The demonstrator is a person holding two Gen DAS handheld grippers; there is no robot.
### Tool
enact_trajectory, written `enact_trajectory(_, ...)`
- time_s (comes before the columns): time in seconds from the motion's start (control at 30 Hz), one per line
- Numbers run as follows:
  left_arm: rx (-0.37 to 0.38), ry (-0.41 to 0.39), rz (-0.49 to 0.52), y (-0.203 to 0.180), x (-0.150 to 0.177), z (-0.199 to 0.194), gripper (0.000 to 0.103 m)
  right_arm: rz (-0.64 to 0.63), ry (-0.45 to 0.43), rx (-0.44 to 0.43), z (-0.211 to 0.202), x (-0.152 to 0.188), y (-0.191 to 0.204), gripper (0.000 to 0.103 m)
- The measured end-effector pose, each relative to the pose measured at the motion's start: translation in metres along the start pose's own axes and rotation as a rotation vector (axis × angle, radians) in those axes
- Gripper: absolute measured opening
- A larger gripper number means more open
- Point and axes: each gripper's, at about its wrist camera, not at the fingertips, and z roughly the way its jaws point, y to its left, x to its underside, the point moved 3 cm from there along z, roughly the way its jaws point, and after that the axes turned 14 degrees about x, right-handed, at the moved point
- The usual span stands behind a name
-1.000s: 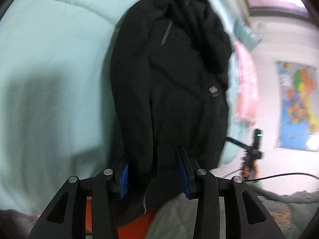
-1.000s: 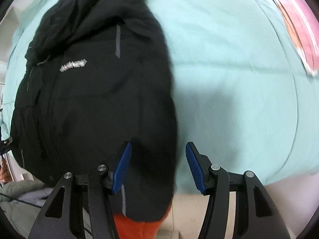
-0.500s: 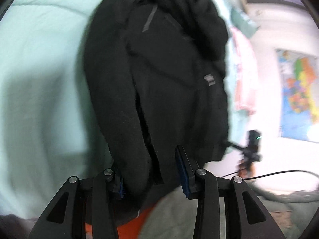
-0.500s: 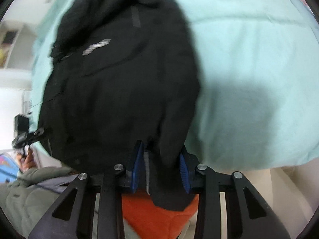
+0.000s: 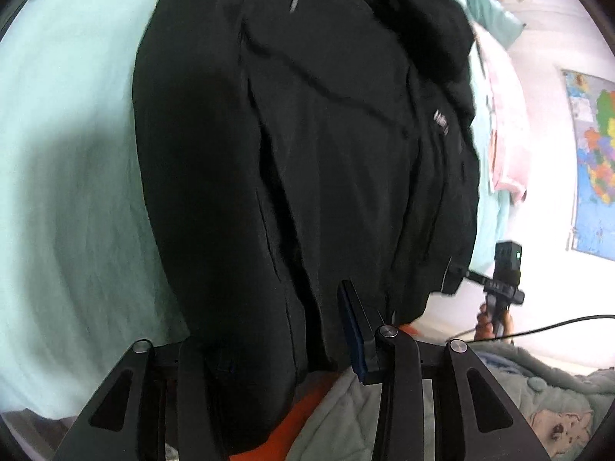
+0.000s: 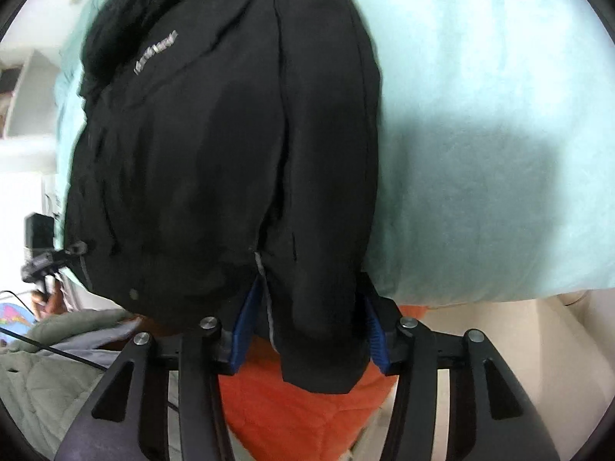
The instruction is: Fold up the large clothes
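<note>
A black jacket [image 5: 326, 153] lies lengthwise on a mint green bed cover [image 5: 69, 153], its near end hanging over the edge towards me. My left gripper [image 5: 276, 319] is at that near end; its jaws are closing on a thick fold of the jacket. The fold hides the left pad and lies against the blue right pad [image 5: 351, 330]. In the right wrist view the jacket [image 6: 215, 153] shows a grey logo. My right gripper [image 6: 309, 292] has the jacket's edge squeezed between both blue pads [image 6: 246, 322], and its jaws are opening slightly.
Orange fabric [image 6: 300, 403] and a grey-green quilted garment [image 5: 346, 422] lie below the jacket's end. Pink clothes [image 5: 503, 134] and a wall map [image 5: 592, 161] are at the right. A hand holding the other gripper [image 5: 499, 288] and a black cable [image 5: 538, 326] show beside the bed.
Both grippers came down and closer to the jacket's near end. The right jaws closed from wide open onto the jacket's edge. The fold now covers the left gripper's left pad.
</note>
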Motion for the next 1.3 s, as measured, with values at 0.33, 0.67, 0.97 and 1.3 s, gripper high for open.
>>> enact_trajectory(0.33,0.099,-0.235,0.121,-0.060,-0.042,-0.060,0.016,-0.079,-0.205,-0.072,-0.085,-0.032,0.019,0.020)
enact_trajectory(0.67,0.169,-0.413,0.167,-0.096,-0.084,-0.120,0.016,-0.084,-0.401,-0.166,-0.162,-0.087,0.043,0.020)
enact_trajectory(0.97,0.199,-0.484,0.203,-0.117,-0.137,-0.162,0.016,-0.037,-0.566,-0.223,-0.228,-0.152,0.057,0.020)
enact_trajectory(1.3,0.181,-0.475,0.145,-0.132,-0.245,-0.161,0.019,0.128,-0.557,-0.261,-0.223,-0.272,0.051,0.020)
